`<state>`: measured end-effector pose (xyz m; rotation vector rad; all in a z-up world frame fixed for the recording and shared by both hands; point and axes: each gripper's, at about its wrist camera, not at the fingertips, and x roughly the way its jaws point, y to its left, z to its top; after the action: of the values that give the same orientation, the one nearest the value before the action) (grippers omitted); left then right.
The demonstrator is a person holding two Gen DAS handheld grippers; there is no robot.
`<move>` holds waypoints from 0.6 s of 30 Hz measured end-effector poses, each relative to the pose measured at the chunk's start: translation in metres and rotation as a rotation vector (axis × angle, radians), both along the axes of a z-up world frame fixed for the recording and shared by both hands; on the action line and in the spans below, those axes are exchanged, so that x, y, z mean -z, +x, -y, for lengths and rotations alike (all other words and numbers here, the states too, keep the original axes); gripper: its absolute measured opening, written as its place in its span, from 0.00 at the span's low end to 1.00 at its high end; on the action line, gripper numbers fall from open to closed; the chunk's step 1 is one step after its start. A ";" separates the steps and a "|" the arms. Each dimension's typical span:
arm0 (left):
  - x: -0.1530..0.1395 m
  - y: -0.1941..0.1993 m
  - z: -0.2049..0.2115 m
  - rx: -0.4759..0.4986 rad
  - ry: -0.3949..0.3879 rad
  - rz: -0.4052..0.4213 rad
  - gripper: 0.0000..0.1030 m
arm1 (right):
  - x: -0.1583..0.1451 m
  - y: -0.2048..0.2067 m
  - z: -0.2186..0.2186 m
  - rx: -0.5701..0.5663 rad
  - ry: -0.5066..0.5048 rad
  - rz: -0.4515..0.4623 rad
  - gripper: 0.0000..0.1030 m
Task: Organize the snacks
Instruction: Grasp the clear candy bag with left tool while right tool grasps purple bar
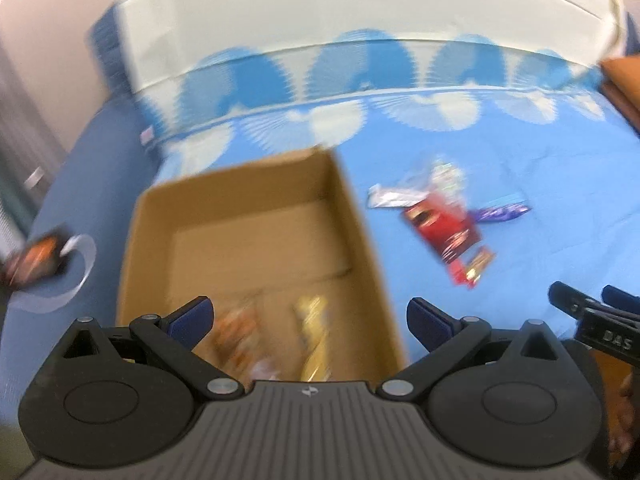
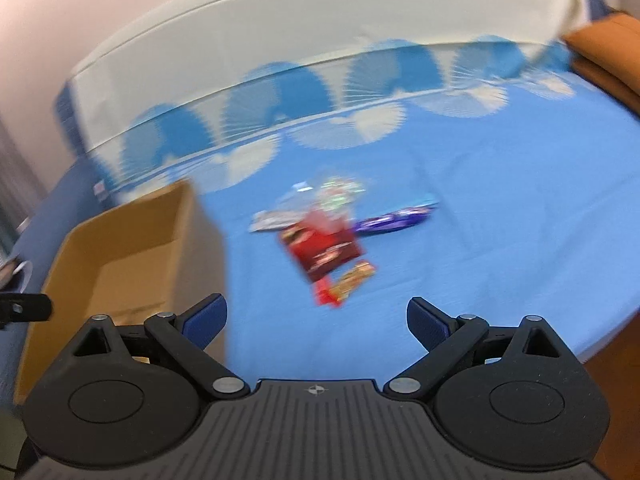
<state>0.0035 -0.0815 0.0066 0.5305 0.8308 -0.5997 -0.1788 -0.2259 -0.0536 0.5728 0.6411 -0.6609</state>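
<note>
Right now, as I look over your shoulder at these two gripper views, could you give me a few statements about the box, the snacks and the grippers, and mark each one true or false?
1. The cardboard box already has snack packets in it. True.
2. The red packet lies inside the box. False: it lies on the blue bedsheet, to the right of the box.
3. The left gripper is open and holds nothing. True.
4. The right gripper is clamped on the purple wrapper. False: it is open, and the wrapper lies on the sheet.
5. All the snacks are packed. False: several lie outside the box.
</note>
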 end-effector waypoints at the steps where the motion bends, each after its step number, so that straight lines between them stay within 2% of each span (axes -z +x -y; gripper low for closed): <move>1: 0.002 0.003 0.016 0.018 0.012 0.009 1.00 | 0.005 -0.001 0.010 0.042 0.007 0.007 0.94; 5: 0.015 0.024 0.078 0.044 0.058 0.058 1.00 | 0.036 0.013 0.068 0.239 0.080 0.041 0.95; 8: 0.027 0.040 0.107 0.047 0.074 0.035 1.00 | 0.066 0.040 0.110 0.366 0.144 0.055 0.95; 10: 0.037 0.051 0.124 0.054 0.091 0.025 1.00 | 0.076 0.051 0.123 0.394 0.158 0.049 0.95; 11: 0.042 0.057 0.131 0.059 0.102 0.024 1.00 | 0.094 0.075 0.140 0.436 0.168 0.024 0.95; 15: 0.067 0.077 0.160 0.071 0.134 0.014 1.00 | 0.127 0.118 0.161 0.453 0.115 -0.032 0.95; 18: 0.085 0.093 0.186 0.076 0.160 0.002 1.00 | 0.150 0.136 0.163 0.426 0.017 -0.169 0.95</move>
<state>0.0964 -0.2673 -0.0783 0.7107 0.8636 -0.6054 -0.0426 -0.3885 -0.2033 0.6819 0.6890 -1.1132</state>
